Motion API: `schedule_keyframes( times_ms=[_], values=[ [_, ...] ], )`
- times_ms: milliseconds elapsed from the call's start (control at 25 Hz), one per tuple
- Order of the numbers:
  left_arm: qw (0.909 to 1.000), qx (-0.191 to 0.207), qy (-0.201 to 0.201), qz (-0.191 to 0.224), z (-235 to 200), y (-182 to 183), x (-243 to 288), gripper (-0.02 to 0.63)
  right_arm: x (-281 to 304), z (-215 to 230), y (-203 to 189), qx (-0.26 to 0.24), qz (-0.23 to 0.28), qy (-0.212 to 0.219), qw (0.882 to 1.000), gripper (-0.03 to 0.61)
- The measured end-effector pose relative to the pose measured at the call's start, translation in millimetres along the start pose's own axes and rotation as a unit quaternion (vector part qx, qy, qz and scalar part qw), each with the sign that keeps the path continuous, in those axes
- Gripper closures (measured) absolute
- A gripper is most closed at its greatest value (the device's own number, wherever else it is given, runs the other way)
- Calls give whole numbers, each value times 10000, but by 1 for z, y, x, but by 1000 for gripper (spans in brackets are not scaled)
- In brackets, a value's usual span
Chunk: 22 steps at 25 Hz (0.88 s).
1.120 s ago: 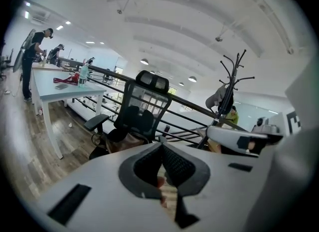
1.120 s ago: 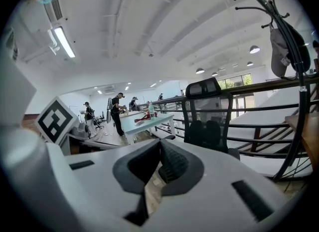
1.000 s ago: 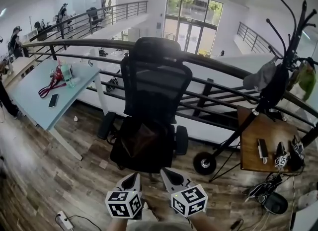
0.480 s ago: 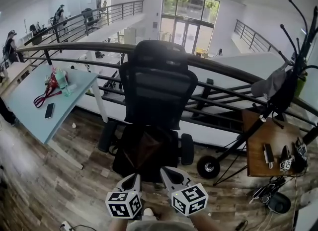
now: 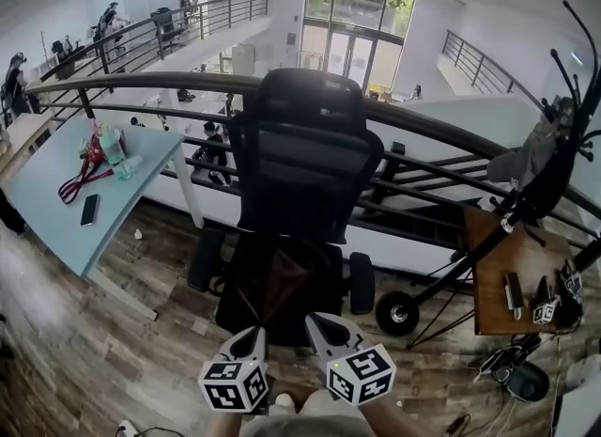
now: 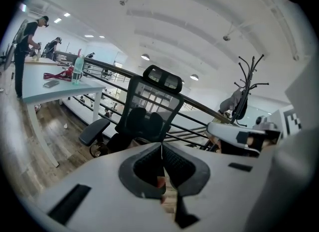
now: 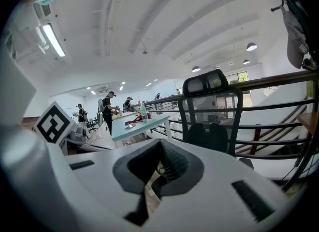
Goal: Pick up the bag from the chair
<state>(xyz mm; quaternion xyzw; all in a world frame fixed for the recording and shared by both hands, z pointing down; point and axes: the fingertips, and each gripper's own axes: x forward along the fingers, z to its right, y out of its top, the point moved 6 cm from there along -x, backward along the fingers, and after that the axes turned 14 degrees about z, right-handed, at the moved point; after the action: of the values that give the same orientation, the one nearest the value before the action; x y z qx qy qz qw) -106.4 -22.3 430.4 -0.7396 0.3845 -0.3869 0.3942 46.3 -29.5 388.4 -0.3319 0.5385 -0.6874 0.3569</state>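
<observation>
A dark bag [image 5: 280,287] with a brown panel lies on the seat of a black mesh office chair [image 5: 305,158] in the middle of the head view. Both grippers hang low in front of the seat, short of the bag and touching nothing. My left gripper [image 5: 254,335] and my right gripper [image 5: 316,322] each have their pads pressed together, with nothing between them. From the left gripper view the chair [image 6: 152,109] stands ahead with the bag [image 6: 117,140] dark on its seat. The right gripper view shows the chair's back [image 7: 212,111]; its own body hides the seat.
A pale blue table [image 5: 56,202] with a phone, a bottle and a red strap stands at the left. A curved black railing [image 5: 141,83] runs behind the chair. At the right are a coat stand [image 5: 540,167], a wooden side table [image 5: 512,266] and floor cables [image 5: 507,369].
The view has closed in on the chair, which now sits larger and nearer. Both grippers keep their place at the bottom of the view, still shut.
</observation>
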Motion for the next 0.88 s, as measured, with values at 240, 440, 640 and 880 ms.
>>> schedule_keyframes(
  times_ms=[240, 440, 640, 880],
  values=[
    [9999, -86, 100, -62, -14, -1, 5, 611, 15, -1, -2, -8, -58, 66, 10000, 578],
    [9997, -87, 209, -67, -24, 1, 18, 611, 33, 13, -5, 78, -82, 52, 9999, 578],
    [9984, -248, 500, -38, -34, 1, 37, 611, 54, 31, -8, 45, -198, 220, 9996, 578],
    [9960, -379, 808, -94, -47, -10, 71, 611, 85, 69, -14, -1, -361, 348, 9987, 578]
  ],
)
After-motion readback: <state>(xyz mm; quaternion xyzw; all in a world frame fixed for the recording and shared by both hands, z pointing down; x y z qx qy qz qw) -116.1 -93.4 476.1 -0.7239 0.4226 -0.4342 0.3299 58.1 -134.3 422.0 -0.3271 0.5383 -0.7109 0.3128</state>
